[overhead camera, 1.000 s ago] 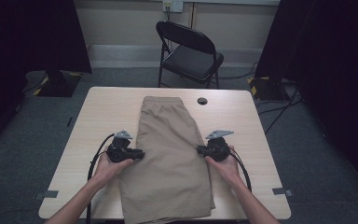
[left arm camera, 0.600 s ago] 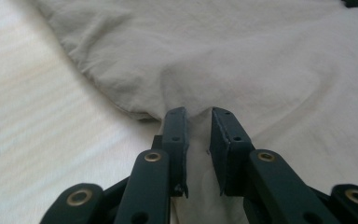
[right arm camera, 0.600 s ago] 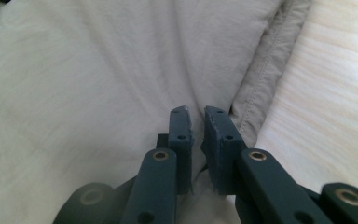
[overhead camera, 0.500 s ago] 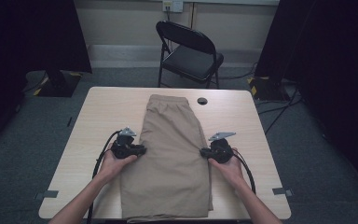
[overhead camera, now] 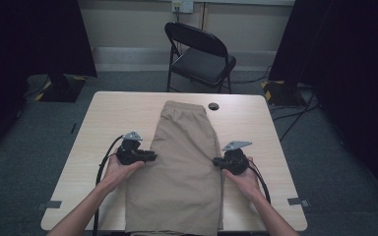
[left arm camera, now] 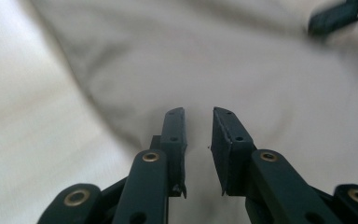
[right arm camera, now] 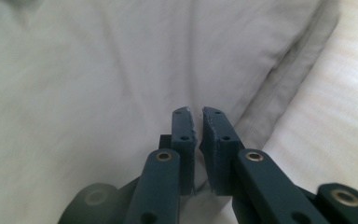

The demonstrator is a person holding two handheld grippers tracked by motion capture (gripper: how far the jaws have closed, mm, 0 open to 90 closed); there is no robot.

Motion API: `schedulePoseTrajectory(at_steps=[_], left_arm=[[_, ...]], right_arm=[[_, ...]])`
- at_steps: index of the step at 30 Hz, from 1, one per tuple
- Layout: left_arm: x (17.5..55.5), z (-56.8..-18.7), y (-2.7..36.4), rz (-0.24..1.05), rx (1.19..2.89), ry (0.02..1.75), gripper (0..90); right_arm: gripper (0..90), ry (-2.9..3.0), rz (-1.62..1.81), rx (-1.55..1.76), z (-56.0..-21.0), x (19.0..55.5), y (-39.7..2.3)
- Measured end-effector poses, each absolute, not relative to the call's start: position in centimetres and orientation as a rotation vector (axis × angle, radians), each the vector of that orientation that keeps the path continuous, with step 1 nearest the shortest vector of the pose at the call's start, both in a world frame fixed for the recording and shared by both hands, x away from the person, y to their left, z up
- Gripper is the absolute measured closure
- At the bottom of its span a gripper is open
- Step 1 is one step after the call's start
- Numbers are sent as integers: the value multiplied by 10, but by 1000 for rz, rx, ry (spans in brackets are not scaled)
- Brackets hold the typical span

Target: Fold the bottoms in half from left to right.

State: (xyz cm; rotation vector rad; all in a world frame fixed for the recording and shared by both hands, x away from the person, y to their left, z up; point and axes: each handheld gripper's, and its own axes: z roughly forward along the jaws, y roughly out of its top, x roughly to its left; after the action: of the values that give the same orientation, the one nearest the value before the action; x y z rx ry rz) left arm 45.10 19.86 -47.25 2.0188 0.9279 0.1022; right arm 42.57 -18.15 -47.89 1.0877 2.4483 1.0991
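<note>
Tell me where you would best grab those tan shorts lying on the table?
Probably the long side edges of the shorts. They lie flat and folded lengthwise, so only the hems give a lip. Bring each gripper in level from its own side, left gripper and right gripper, roughly midway along.

A recording studio or lab space is indicated. Black curtains (overhead camera: 34,39) are hung at the upper left and right of the frame, and a black folding chair (overhead camera: 200,56) is set at the upper centre. Grey carpet (overhead camera: 24,162) is laid around a light wooden table (overhead camera: 256,123), and cables (overhead camera: 295,120) are trailed at the right.
</note>
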Motion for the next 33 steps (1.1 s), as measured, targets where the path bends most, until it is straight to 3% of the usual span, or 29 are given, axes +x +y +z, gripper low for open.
schedulePoseTrajectory(at_steps=[4, 10, 24, 29, 33], left_arm=[[461, -486, 192, 108, 2064, 970, 748], [458, -492, 192, 180, 2135, 933, 825], [441, -492, 205, 140, 2129, 911, 797], [444, -493, 203, 170, 2127, 926, 868], [447, -494, 201, 201, 2118, 940, 872]], right_arm=[[846, 2465, 1046, 1091, -487, 431, -180], [896, 2442, 1070, 1145, -490, 437, -189], [897, 2387, 1047, 1140, -492, 431, -185], [898, 2396, 1045, 1127, -492, 432, -185], [898, 2385, 1035, 1123, -492, 434, -184]])
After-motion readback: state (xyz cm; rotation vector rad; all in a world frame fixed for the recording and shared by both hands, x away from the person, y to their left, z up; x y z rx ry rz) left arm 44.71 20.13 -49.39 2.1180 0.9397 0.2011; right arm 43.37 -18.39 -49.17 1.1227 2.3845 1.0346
